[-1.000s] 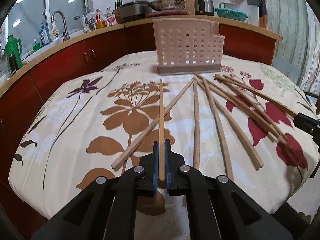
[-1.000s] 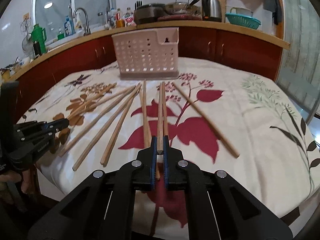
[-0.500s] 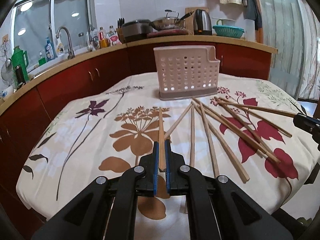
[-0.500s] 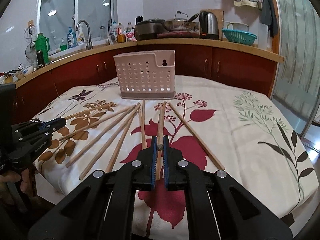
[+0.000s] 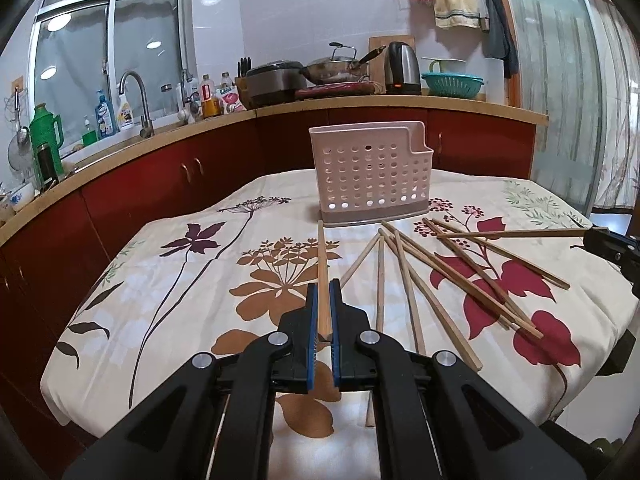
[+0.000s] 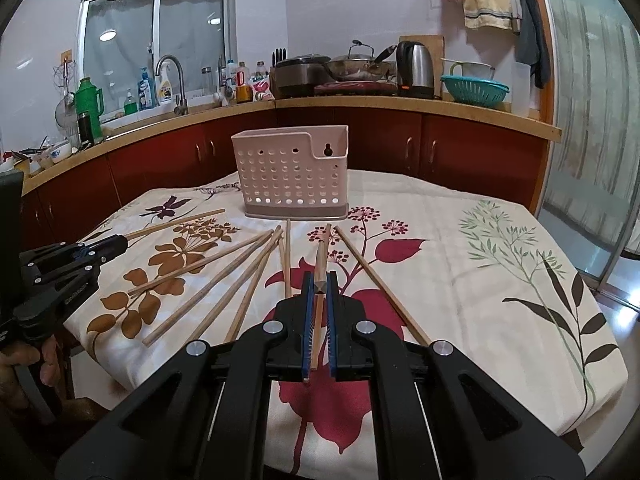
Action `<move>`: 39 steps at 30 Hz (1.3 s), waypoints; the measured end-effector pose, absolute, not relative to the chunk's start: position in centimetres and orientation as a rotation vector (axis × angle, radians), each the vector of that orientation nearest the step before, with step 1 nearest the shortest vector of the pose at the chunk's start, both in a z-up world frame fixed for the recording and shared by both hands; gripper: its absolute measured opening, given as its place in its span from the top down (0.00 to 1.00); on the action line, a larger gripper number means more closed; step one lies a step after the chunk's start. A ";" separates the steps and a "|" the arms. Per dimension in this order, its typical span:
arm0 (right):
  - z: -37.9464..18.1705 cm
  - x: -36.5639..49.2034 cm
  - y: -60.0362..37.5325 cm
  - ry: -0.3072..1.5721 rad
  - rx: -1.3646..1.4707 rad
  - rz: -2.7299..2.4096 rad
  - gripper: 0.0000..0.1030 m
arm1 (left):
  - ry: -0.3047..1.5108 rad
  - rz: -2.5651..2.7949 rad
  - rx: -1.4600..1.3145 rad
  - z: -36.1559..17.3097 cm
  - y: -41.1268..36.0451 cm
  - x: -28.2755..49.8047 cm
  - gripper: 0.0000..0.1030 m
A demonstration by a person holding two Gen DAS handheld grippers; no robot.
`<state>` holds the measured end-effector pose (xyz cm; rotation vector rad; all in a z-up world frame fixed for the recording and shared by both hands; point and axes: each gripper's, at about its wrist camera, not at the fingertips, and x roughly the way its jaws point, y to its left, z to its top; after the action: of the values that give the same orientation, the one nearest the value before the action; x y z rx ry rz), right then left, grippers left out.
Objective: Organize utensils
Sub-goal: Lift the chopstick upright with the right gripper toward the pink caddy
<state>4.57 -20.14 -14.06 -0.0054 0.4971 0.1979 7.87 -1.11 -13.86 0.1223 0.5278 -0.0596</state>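
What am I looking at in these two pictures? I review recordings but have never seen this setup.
No robot: a person holds a black two-finger tool in each hand, with a wide-angle camera on each looking along its fingers. One picture is from the left tool, the other from the right tool. Each tool is shut on one wooden chopstick: the left chopstick and the right chopstick. More loose chopsticks lie on the flowered tablecloth. Behind them stands a perforated pink holder. A kitchen counter runs behind.

Person's hand [image 6: 24, 364] cut off at nine o'clock edge; counter bottles' [image 5: 105, 114] labels too small to read.
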 end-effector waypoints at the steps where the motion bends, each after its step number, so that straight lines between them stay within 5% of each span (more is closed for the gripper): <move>1: -13.9 4.4 -20.2 0.493 -0.006 0.196 0.94 | 0.528 -0.063 0.122 -13.8 -1.1 7.7 0.94; 39: -8.0 3.5 -21.7 0.326 0.033 0.203 0.94 | 0.390 -0.065 0.093 -8.1 -0.1 6.5 0.94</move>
<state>3.51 -21.69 -7.97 0.0333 0.3259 0.2029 6.46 -0.09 -8.11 0.0932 0.3901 -0.0649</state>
